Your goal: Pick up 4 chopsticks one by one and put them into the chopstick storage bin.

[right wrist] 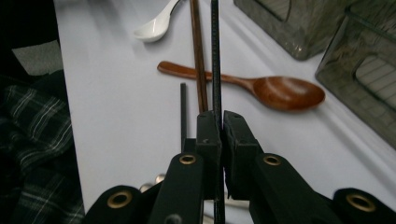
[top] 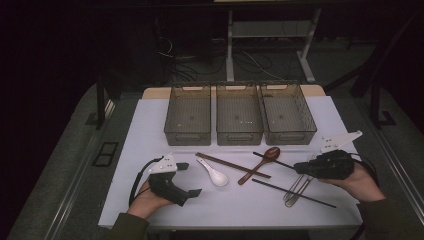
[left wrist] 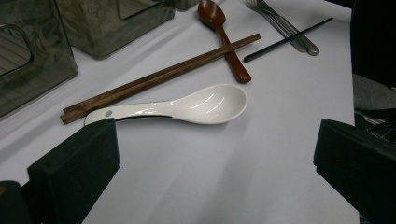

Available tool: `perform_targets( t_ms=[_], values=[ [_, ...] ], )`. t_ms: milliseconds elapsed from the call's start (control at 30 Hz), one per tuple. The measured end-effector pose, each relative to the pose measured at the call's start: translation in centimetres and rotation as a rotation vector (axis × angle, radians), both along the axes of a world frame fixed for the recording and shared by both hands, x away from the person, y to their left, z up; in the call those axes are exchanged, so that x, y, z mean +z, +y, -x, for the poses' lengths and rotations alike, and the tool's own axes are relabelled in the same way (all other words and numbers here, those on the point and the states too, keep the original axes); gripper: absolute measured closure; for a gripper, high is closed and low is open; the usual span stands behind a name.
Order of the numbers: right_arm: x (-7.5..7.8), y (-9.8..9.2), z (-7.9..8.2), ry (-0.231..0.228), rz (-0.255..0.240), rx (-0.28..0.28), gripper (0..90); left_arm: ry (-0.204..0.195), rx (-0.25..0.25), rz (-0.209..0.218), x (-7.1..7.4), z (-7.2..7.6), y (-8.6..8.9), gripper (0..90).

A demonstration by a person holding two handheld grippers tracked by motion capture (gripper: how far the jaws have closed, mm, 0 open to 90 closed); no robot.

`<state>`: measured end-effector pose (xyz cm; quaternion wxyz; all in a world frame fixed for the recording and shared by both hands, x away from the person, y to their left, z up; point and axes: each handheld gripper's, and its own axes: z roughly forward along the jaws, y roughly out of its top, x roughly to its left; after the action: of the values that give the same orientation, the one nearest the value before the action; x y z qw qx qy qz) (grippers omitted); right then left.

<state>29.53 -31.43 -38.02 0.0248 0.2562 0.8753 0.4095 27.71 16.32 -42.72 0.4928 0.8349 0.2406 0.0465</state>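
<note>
— Right now, how do we hold our two hands?

— Our right gripper (right wrist: pixel 218 122) sits level over the right side of the desk (top: pixel 150 200), its fingers pressed together on a thin black chopstick (right wrist: pixel 215 56) that runs out ahead between them. Our left gripper (top: pixel 186 179) rests near the front left, fingers spread wide with nothing between them.

— What lies around?

— A white spoon (left wrist: pixel 196 105) lies just ahead of the left fingers, touching a brown chopstick pair (left wrist: pixel 159 78). A wooden spoon (right wrist: pixel 275 91) crosses under the brown pair. A second black chopstick (top: pixel 295 194) lies over some metal cutlery (top: pixel 296 190). Three bins (top: pixel 239 120) stand behind.

— Anything unclear?

— The cutlery is half covered by our right hand; we cannot tell its pieces.
</note>
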Motion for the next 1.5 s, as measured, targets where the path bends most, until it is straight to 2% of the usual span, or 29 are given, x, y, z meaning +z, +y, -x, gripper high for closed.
perform_targets(
  t_ms=[433,800,1000,1500],
  values=[
    [1.2,2.2,-1.7,-0.024,-0.044,-0.048,84.9,0.000,-0.007,-0.002,0.0,0.0,-0.1,0.0],
    [2.4,4.2,-3.5,-0.019,-0.060,-0.127,84.9,-0.005,-0.004,0.004,0.1,0.0,0.1,0.0],
    [3.0,5.9,-4.5,-0.021,-0.078,-0.153,84.9,-0.006,-0.006,0.008,0.1,0.0,0.1,0.0],
    [4.4,10.8,-7.3,-0.007,-0.080,-0.174,84.9,-0.006,-0.011,0.017,0.2,0.1,0.0,0.0]
  ],
)
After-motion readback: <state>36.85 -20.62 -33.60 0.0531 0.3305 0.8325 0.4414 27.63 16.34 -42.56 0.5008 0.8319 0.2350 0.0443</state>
